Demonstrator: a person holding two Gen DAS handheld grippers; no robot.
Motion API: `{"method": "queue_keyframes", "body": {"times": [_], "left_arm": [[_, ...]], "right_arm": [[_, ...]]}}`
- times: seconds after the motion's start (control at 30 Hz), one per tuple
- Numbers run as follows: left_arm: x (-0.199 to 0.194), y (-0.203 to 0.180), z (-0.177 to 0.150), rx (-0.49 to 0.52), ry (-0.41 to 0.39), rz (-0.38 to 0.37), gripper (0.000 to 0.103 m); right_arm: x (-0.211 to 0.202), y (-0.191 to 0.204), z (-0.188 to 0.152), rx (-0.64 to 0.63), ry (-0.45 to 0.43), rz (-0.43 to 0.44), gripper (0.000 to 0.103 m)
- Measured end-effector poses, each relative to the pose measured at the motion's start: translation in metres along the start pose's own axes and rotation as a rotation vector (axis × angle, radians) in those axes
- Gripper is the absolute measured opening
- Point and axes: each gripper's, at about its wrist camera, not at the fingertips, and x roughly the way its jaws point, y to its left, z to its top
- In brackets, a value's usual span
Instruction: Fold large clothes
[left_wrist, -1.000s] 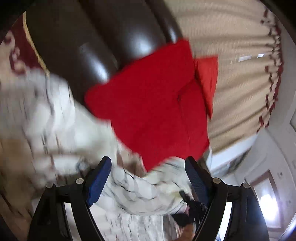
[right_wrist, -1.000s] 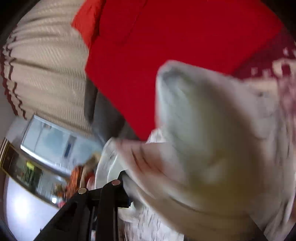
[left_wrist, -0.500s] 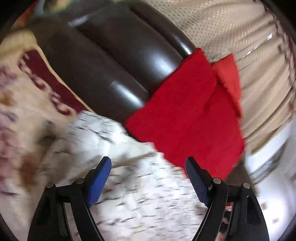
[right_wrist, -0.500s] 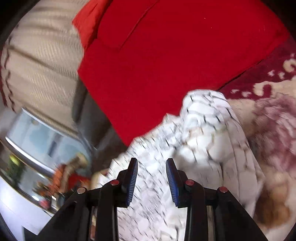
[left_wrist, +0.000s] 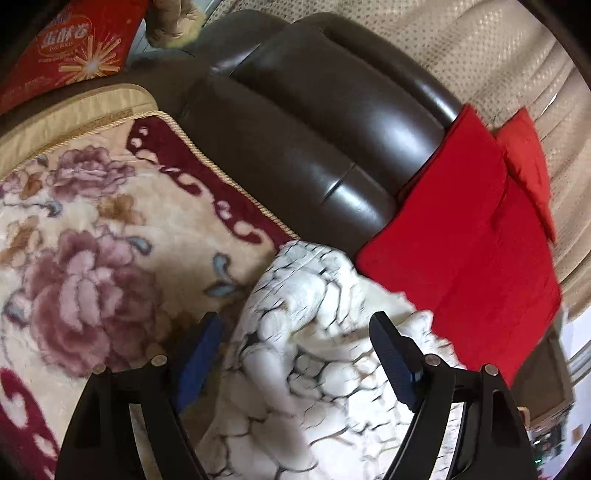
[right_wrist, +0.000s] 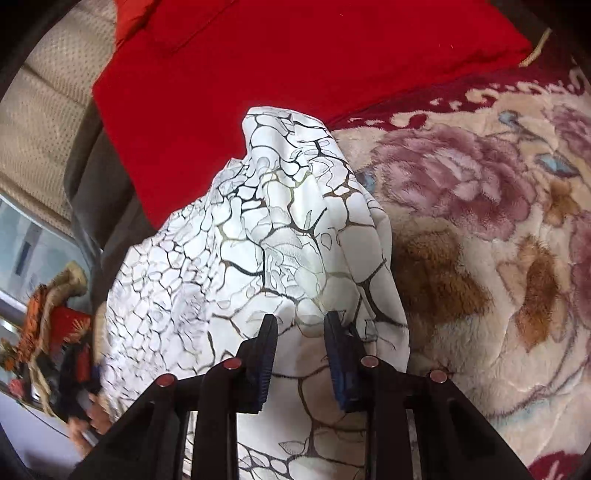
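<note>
Garment: white garment (right_wrist: 280, 236) with dark crackle lines lies bunched on the floral blanket (right_wrist: 480, 258), beside the red cushion (right_wrist: 295, 62).
Axis: its long ridge runs from the blanket's near edge up toward the cushion.
Left gripper (left_wrist: 295, 354): jaws wide, cloth under them, apparently untouched.
Right gripper (right_wrist: 300, 354): jaws narrowing around a raised fold; pad contact is unclear.

Left wrist view: close, angled down past left gripper (left_wrist: 295, 354) at white crackle-print garment (left_wrist: 314, 369). Right wrist view: closer, steeper, past right gripper (right_wrist: 300, 336). Shared: garment (right_wrist: 266, 236), floral plush blanket (left_wrist: 92, 258) (right_wrist: 480, 258), red cushion (left_wrist: 461, 240) (right_wrist: 277, 66).
</note>
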Motion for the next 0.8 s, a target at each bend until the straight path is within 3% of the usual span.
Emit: {"method": "queue_keyframes", "body": {"times": [0.1,0.3,0.47,0.6,0.63,0.73,0.8], "left_arm": [[0.018,-0.009,0.009,-0.029,0.04,-0.037,0.083],[0.054,-0.022,0.031,-0.007,0.138,0.027,0.087],[0.083,-0.036,0.025,0.089,0.233,0.086,0.088],[0.105,-0.05,0.012,0.222,0.298,0.138,0.087],[0.106,-0.052,0.011,0.241,0.292,0.14,0.084],[0.103,-0.048,0.015,0.232,0.275,0.112,0.031],[0.095,-0.045,0.019,0.219,0.235,0.103,0.014]], "right_arm": [[0.006,0.005,0.002,-0.024,0.001,-0.029,0.03],[0.018,0.02,0.002,-0.013,-0.005,-0.023,0.032],[0.031,0.032,0.004,-0.034,-0.008,-0.032,0.032],[0.038,0.038,0.006,-0.041,-0.012,-0.042,0.033],[0.039,0.039,0.006,-0.041,-0.013,-0.042,0.034],[0.04,0.04,0.008,-0.036,-0.014,-0.037,0.034],[0.041,0.04,0.008,-0.029,-0.013,-0.029,0.034]]}}
